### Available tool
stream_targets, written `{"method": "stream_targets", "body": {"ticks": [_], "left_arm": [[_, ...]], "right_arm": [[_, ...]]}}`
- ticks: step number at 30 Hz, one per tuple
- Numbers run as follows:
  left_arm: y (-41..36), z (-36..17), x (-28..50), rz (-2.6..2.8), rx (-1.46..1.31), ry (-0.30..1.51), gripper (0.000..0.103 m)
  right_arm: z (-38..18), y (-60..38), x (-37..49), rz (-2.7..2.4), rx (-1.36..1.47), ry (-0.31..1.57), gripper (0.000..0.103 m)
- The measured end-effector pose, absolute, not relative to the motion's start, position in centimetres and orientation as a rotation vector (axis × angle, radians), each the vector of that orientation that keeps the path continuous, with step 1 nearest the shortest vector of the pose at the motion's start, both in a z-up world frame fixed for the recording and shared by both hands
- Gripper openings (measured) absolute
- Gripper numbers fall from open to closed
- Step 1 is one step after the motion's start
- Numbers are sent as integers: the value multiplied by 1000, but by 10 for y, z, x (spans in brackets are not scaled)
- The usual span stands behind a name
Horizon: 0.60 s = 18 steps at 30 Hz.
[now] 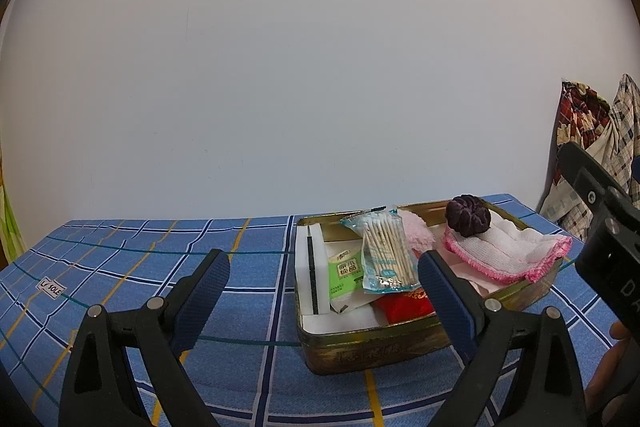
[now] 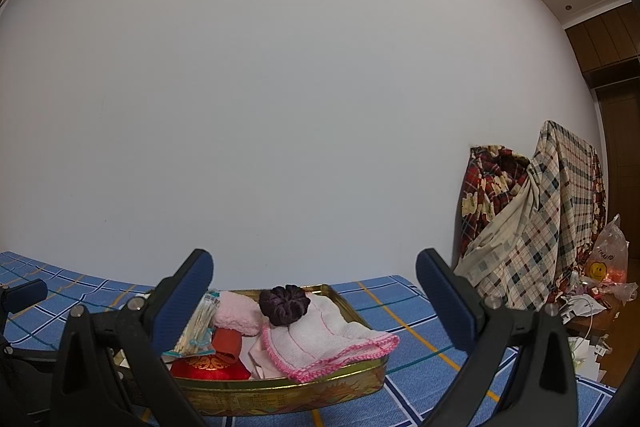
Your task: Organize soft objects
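Note:
A gold tin [image 1: 360, 347] [image 2: 304, 391] sits on the blue checked tablecloth [image 1: 160, 267]. Inside lie a white cloth with pink trim [image 1: 508, 247] [image 2: 320, 343], a dark purple scrunchie [image 1: 468, 215] [image 2: 284, 305] on top of it, a fluffy pink item [image 1: 416, 229] [image 2: 238, 315], a cotton swab pack [image 1: 386, 253] [image 2: 198, 327], a green tissue pack [image 1: 344, 273] and a red pouch [image 1: 404, 305] [image 2: 208, 367]. My left gripper [image 1: 324, 287] is open in front of the tin's left part. My right gripper [image 2: 314, 291] is open, held just short of the tin with nothing between its fingers.
White foam [image 1: 316, 279] lines the tin's left side. Patterned fabrics [image 2: 532, 219] hang to the right beyond the table, with a plastic bag [image 2: 608, 259] and clutter below. A plain wall stands behind. The right gripper's body [image 1: 600, 227] shows at the left view's right edge.

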<state>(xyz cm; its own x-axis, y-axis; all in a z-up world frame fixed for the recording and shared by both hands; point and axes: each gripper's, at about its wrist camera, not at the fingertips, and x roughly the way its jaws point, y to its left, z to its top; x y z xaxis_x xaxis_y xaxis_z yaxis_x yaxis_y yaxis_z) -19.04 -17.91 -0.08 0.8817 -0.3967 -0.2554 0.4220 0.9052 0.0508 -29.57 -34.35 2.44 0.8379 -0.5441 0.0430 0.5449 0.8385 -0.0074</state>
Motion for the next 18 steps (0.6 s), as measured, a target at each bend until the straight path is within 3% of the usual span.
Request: {"method": "stream_targets", "body": {"ticks": [18], "left_arm": [[-178, -1, -192, -424, 93, 249, 97]], "right_arm": [[21, -346, -294, -572, -16, -29, 103]]}}
